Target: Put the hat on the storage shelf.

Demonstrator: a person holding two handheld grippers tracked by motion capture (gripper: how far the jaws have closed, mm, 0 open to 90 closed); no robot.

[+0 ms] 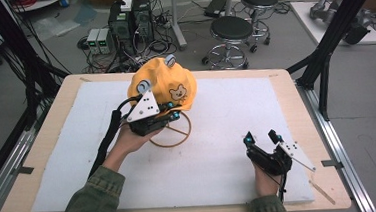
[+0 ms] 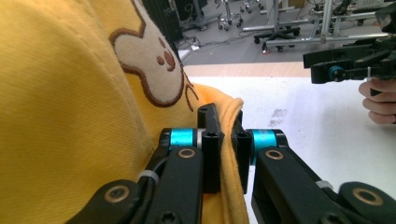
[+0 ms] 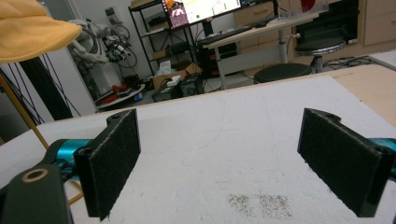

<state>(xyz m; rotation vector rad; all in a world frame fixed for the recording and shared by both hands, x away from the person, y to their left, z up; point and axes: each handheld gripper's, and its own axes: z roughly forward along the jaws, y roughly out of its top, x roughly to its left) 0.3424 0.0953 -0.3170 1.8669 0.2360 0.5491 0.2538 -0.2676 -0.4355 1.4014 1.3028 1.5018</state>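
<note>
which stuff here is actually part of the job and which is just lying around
In the job:
- yellow cap, brim clamped in the left gripper
- wooden stand under the cap
- right gripper, open, resting on the white mat

Lying about:
- stools on the floor
- computer boxes and cables

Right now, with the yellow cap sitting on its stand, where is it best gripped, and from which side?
By the brim edge, from the person's side of the table. The yellow bear cap has a domed, soft crown that offers no thin fold, while the brim juts out flat. The left hand-held gripper is shut on that brim edge; the right hand-held gripper is open.
</note>
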